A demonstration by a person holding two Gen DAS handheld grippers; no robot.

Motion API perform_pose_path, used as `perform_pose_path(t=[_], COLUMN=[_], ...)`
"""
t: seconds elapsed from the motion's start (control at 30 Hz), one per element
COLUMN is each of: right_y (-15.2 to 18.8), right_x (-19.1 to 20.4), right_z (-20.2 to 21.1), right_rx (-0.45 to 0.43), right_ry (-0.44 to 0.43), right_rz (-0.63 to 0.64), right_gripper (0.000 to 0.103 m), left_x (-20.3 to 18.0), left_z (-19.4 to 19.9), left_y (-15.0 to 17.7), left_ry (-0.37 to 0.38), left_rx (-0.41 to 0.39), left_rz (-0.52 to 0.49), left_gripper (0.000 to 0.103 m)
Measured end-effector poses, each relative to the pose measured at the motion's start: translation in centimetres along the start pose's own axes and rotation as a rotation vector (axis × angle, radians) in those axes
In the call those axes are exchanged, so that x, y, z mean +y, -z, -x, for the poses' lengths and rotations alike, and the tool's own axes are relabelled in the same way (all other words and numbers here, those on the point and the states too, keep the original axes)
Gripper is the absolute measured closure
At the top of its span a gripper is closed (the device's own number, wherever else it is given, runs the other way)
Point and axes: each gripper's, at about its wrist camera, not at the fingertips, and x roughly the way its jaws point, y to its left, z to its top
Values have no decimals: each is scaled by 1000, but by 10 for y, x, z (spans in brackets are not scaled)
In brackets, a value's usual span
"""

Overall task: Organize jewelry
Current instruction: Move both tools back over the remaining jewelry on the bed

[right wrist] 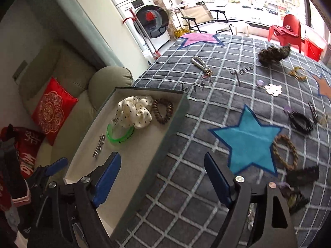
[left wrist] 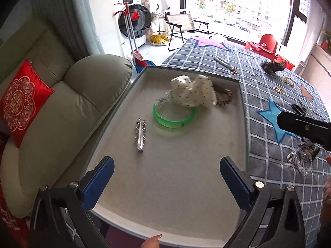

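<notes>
several pieces already lie in the shallow tray (left wrist: 132, 95): a spiked silver hair clip (left wrist: 140, 134), a green bangle (left wrist: 174, 118), a polka-dot scrunchie (left wrist: 192, 92) and a beaded bracelet (right wrist: 163, 110). more wait on the checked blanket (right wrist: 186, 165), among them a braided ring (right wrist: 285, 152) and a black coil tie (right wrist: 301, 122). they look light; the ring is probably soft, best pinched across its rim. left gripper (left wrist: 165, 184) and right gripper (right wrist: 163, 179) both gape, holding nothing.
</notes>
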Motion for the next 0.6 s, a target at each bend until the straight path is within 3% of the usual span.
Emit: perform_pose_path(t=[0.27, 0.6], right_y=[32, 71], right_x=[-33, -74], right_z=[42, 96], right_rx=[-46, -198], right_ry=[3, 44], right_rz=[-71, -158], right_gripper=[16, 16], left_x=[-32, -82], left_z=[26, 49], left_y=[14, 32], left_ry=[59, 79], left_rx=[-5, -26], left_rz=[-40, -131], left_gripper=[0, 0])
